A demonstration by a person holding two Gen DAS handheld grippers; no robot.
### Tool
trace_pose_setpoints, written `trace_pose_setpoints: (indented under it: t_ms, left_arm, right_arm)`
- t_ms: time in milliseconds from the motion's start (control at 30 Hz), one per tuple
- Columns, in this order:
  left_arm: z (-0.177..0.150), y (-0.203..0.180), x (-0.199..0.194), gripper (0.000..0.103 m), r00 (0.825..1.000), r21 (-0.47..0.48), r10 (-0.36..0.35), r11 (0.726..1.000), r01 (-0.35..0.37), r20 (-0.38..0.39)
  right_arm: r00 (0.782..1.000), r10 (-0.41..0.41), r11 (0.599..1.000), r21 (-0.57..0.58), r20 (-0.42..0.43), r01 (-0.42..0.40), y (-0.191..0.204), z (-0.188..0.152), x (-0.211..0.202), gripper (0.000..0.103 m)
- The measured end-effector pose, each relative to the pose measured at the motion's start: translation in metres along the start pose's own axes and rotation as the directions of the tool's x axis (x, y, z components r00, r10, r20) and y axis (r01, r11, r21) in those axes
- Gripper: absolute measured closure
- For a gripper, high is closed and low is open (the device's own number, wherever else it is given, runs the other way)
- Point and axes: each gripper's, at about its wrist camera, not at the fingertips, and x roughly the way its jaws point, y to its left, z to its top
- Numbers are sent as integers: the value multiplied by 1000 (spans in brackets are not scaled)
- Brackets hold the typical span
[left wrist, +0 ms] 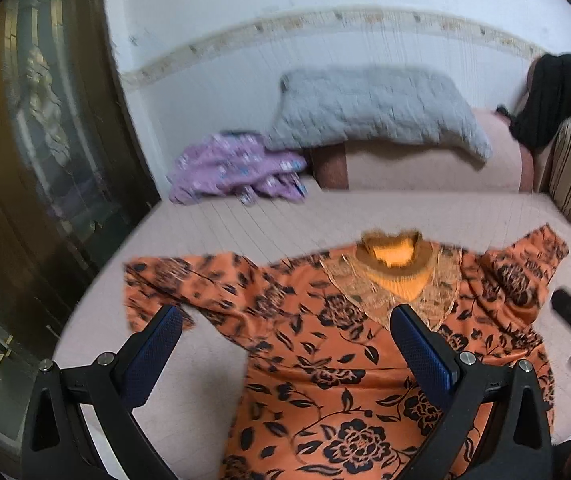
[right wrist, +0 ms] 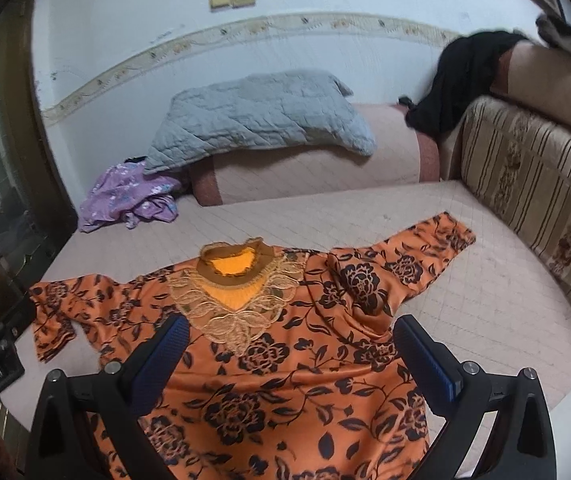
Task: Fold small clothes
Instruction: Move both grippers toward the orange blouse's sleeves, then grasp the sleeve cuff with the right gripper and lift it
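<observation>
a wide bed with a pale pink quilted cover (left wrist: pixel 269 220) (right wrist: pixel 485 280) fills both views. against the wall at its far end lies a long pink bolster (right wrist: pixel 325 168), with a grey quilted blanket (left wrist: pixel 373 108) (right wrist: pixel 257 116) draped over it. the orange blouse with black flower print and a lace collar (left wrist: pixel 325 360) (right wrist: pixel 285 360) lies spread flat on the cover, neckline away from the cameras and both sleeves stretched out to the sides. a crumpled purple flowered garment (left wrist: pixel 233 172) (right wrist: pixel 125 196) sits near the bolster's left end. a black cloth (left wrist: pixel 553 96) (right wrist: pixel 457 80) hangs over the striped headboard. the left gripper (left wrist: pixel 285 320) hovers above the blouse with fingers spread wide, holding nothing. the right gripper (right wrist: pixel 291 328) is likewise spread above it.
</observation>
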Motion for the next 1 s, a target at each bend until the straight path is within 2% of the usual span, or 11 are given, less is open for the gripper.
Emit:
trace_pose_setpoints:
  t_ms: [100, 167, 267, 367, 433, 500, 633, 833, 933, 967, 1000]
  left_arm:
    - [-11, -20, 62, 0, 992, 14, -36, 999, 38, -124]
    - [-24, -38, 112, 0, 973, 25, -40, 999, 47, -227]
    - [-41, -61, 167, 0, 941, 40, -28, 998, 44, -338]
    - [-48, -74, 192, 0, 936, 38, -40, 998, 57, -350]
    - [-53, -82, 204, 0, 936, 55, -48, 996, 71, -350]
    - [-59, -87, 213, 0, 928, 75, -63, 993, 97, -368]
    - [-62, -78, 218, 0, 923, 9, -152, 986, 166, -354]
    - [-70, -86, 213, 0, 929, -7, -152, 987, 159, -338]
    - [-71, -88, 216, 0, 925, -8, -154, 987, 161, -348]
    - [-71, -87, 216, 0, 925, -6, -155, 987, 163, -348]
    - [-70, -86, 217, 0, 925, -2, -156, 986, 166, -346]
  right_arm:
    - [993, 114, 988, 112, -43, -108, -43, 7, 51, 0]
    - [984, 162, 967, 210, -68, -145, -85, 11, 85, 0]
    - [987, 142, 913, 394, -69, -104, -164, 16, 132, 0]
    - [989, 144, 809, 579, -35, -97, -239, 19, 168, 5]
    - [984, 178, 697, 704, 14, -136, -284, 18, 188, 16]
    - [985, 173, 642, 757, 16, -125, -313, 20, 208, 31]
    - [996, 83, 621, 783, -22, -34, -343, 33, 240, 40]
    - [995, -56, 634, 767, -77, 96, -373, 62, 296, 46]
    - [987, -129, 693, 703, -95, 159, -367, 81, 313, 68]
    - [988, -124, 710, 687, -89, 151, -365, 84, 317, 89]
    - [991, -106, 726, 675, -83, 134, -363, 83, 320, 96]
